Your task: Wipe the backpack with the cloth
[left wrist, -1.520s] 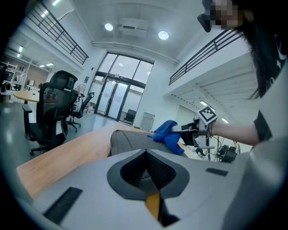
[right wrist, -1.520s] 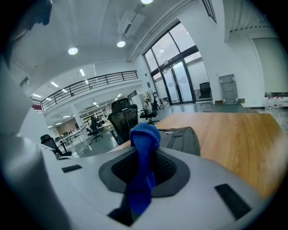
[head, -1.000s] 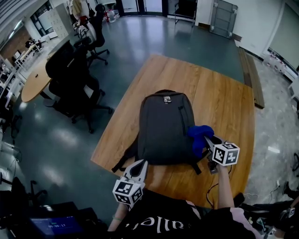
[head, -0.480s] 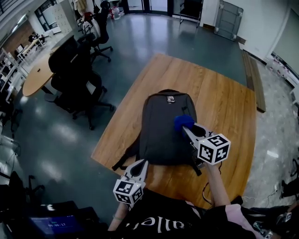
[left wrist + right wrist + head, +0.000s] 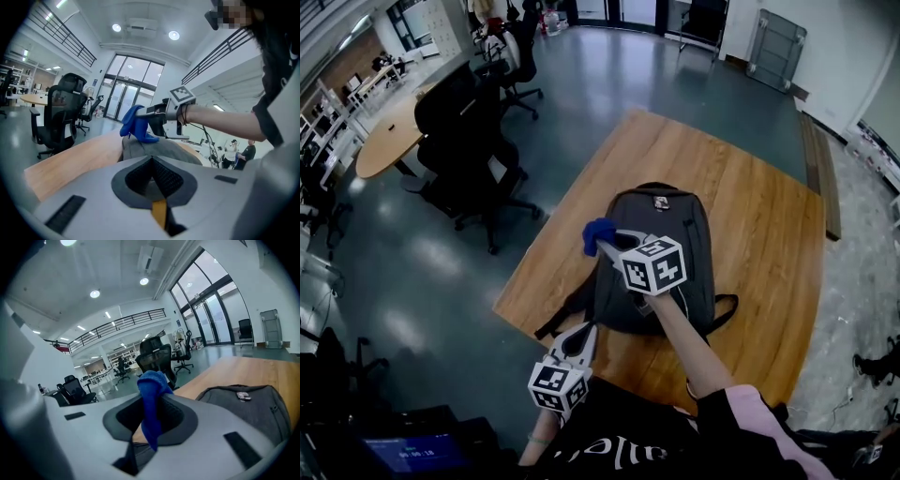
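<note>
1. Your left tongs point(image 5: 585, 331) are nearest you, at the near edge of the table point(image 5: 759, 206), pressed together on nothing. Held low and short of the bag, they look parked so the other arm can work freely.
2. Your right tongs point(image 5: 613, 241) reach over the backpack point(image 5: 675, 248) and pinch the cloth point(image 5: 599, 231). It bunches out past the tips, so fabric rather than the tongs would meet the bag.
3. That cloth sits at the backpack's upper left edge and seems to touch it. I judge this a fair spot to start or finish a stroke across the panel.
4. Lying flat on the table with its top end away from you, the backpack offers a broad face to wipe. Its straps point(image 5: 727, 305) trail out near your end.
5. As a container it looks closed. No opening shows, so I cannot tell what is inside.
6. Beyond the table, chairs point(image 5: 459, 122) stand on the floor, well apart from the work.
</note>
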Tool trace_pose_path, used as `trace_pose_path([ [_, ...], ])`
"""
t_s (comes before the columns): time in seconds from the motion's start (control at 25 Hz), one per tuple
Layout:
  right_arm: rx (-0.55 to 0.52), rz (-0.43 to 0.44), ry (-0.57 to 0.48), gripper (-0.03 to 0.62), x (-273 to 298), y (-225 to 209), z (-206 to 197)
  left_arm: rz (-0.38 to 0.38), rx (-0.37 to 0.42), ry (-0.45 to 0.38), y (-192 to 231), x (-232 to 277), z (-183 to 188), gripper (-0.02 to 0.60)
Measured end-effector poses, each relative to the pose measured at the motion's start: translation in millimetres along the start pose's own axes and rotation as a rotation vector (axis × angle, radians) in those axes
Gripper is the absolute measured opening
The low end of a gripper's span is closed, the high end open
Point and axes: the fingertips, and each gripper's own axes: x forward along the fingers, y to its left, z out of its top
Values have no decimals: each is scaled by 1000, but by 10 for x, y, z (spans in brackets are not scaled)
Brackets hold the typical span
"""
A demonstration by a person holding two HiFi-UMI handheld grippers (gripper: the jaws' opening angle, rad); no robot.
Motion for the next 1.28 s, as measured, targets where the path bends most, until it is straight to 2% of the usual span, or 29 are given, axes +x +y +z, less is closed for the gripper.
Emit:
trace_pose_path([
  [0.12,19,-32,36,66,86,-167,-114,12,-7,-3,63,-48,-14,0],
  [0.24,59,-66,22,66,-61,-405,-149,18,-9,-5,65,-52,-23,0],
  [0.72,91,-260,-67,66,-1253,-1459,-142,-44,22,11,-157,150,-7,0],
  [1.12,197,-453,-4,66,-2163,-2191,-756,-89,46,37,-371,252,59,0],
  [1.28,228,-480,23,66,-2302,-2300,-945,-91,51,46,-407,289,78,0],
])
